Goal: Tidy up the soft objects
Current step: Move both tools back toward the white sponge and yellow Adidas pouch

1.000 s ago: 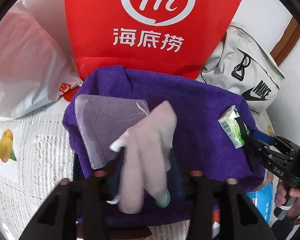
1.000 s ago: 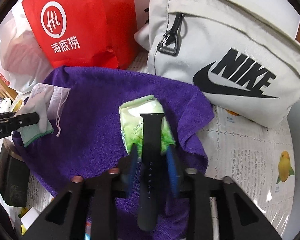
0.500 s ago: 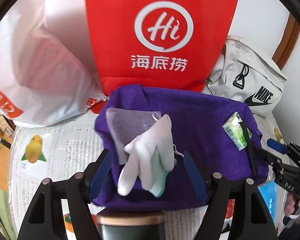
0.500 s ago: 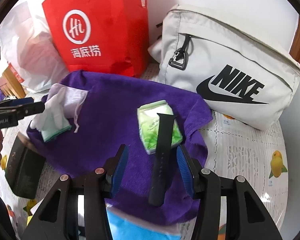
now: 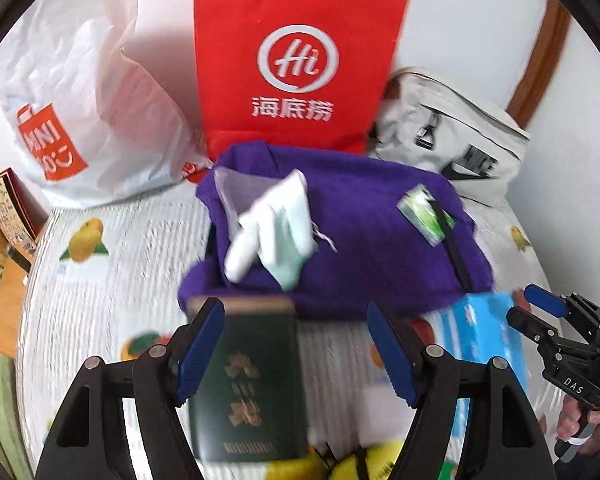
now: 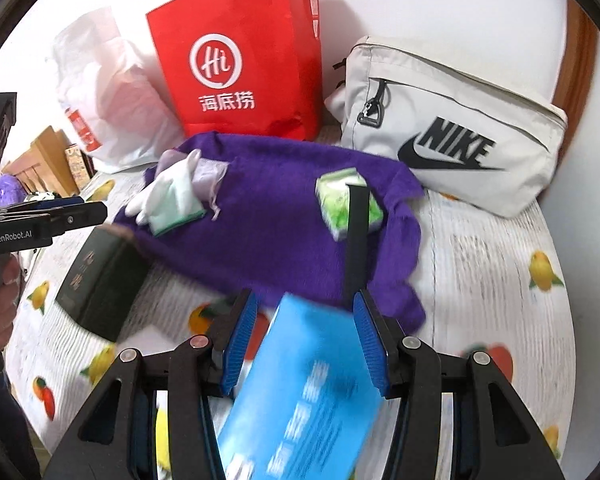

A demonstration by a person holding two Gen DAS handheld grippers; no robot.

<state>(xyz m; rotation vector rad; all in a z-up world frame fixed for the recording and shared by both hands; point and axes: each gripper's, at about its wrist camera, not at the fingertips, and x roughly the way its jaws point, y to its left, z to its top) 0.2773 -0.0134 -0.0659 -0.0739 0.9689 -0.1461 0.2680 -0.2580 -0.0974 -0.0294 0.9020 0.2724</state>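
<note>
Glove (image 5: pixel 276 220) and tissue pack (image 6: pixel 346 202) sit on the purple towel (image 6: pixel 276 224); both grippers, left (image 5: pixel 296 354) and right (image 6: pixel 304 340), gape empty (boxes at six o'clock untouched).

One purple towel (image 6: pixel 276 216) carries one white glove (image 6: pixel 168 192), one mesh pouch (image 6: pixel 208 172), one green tissue pack (image 6: pixel 340 200) and one black strap (image 6: pixel 356 236). Behind stand three bags: red (image 6: pixel 240 68), white plastic (image 6: pixel 112 100) and grey (image 6: pixel 452 136). One dark box (image 6: pixel 100 280) and one blue pack (image 6: pixel 300 392) lie nearer.

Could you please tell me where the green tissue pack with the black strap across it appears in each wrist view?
Left wrist: green tissue pack sits right of centre, on the purple towel's right part.
Right wrist: green tissue pack sits just right of centre, on the towel.
Shared landmark: the red Hi bag standing behind the towel.
</note>
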